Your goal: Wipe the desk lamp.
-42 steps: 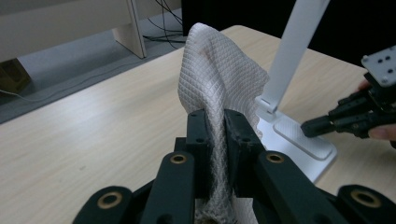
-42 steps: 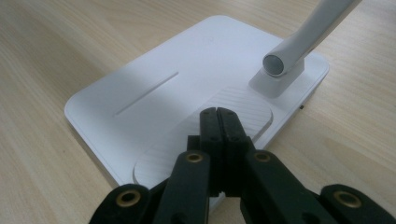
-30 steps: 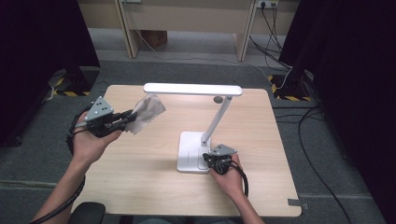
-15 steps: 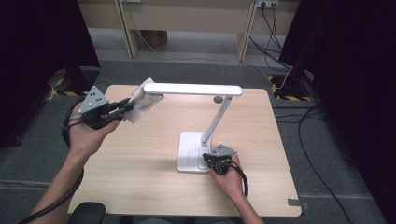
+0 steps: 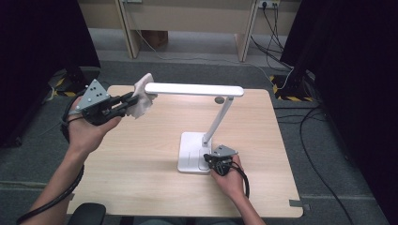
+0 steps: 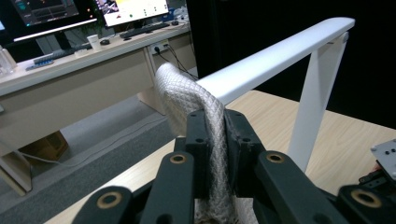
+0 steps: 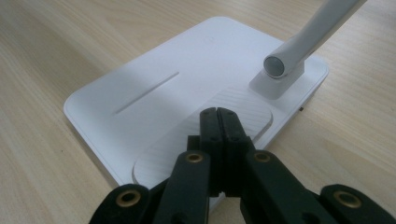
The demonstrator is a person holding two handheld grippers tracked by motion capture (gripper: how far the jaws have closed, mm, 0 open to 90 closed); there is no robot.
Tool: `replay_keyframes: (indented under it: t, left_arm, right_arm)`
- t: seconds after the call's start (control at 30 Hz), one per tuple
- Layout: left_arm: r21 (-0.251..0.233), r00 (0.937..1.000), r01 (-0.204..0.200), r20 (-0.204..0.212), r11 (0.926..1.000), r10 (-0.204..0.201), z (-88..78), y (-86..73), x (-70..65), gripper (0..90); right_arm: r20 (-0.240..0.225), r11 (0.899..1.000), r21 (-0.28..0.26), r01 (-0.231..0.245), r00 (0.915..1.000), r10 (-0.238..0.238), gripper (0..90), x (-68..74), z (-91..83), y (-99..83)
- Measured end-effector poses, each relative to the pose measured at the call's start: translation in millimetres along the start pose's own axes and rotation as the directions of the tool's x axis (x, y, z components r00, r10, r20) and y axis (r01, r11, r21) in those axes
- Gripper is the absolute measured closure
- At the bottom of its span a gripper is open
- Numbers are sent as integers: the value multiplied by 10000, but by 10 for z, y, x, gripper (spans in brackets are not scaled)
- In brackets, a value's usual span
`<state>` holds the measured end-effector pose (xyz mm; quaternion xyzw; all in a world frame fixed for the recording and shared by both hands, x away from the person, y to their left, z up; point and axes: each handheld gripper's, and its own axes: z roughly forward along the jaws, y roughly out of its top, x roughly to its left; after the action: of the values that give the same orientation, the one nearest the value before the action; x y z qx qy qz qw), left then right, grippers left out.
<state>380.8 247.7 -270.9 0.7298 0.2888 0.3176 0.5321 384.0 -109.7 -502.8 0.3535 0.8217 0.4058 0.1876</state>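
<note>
Pinching a cloth (image 6: 187,100) against the lamp head (image 5: 194,89) for wiping, the left gripper (image 5: 133,98) is working while the right gripper (image 7: 223,119), jaws pressed together, is steadying the base (image 7: 154,79) beneath it.

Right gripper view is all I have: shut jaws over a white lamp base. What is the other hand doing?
Observer: The left gripper holds a white cloth up at the free end of the lamp head.
Operator: Is the cloth really gripped?
Observer: Yes. In the left gripper view the jaws are closed on the cloth, which loops up above them beside the head.
Operator: And the lamp itself, is it upright?
Observer: Yes. The base sits flat on the table, the slanted stem carries the head level above it, and the right gripper rests at the base's near right corner.
</note>
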Motion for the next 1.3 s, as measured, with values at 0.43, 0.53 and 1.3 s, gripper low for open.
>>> replay_keyframes:
  t: [0.43, 0.53, 1.3]
  left_arm:
    - [-268, 9988, -181, 451, 9995, 193, 40, 287, 10, 806]
    - [-248, 9976, -45, 686, 9997, 62, 83, 350, 25, 805]
    - [-75, 9912, 344, 1280, 9994, -331, 427, 460, 72, 803]
  right_arm:
    - [18, 10000, 10, 91, 10000, -91, 900, 2, 4, 5]
    - [13, 9999, 9, 101, 9999, -101, 900, 2, 6, 6]
    - [30, 9999, 2, 145, 9999, -145, 900, 8, 8, 6]
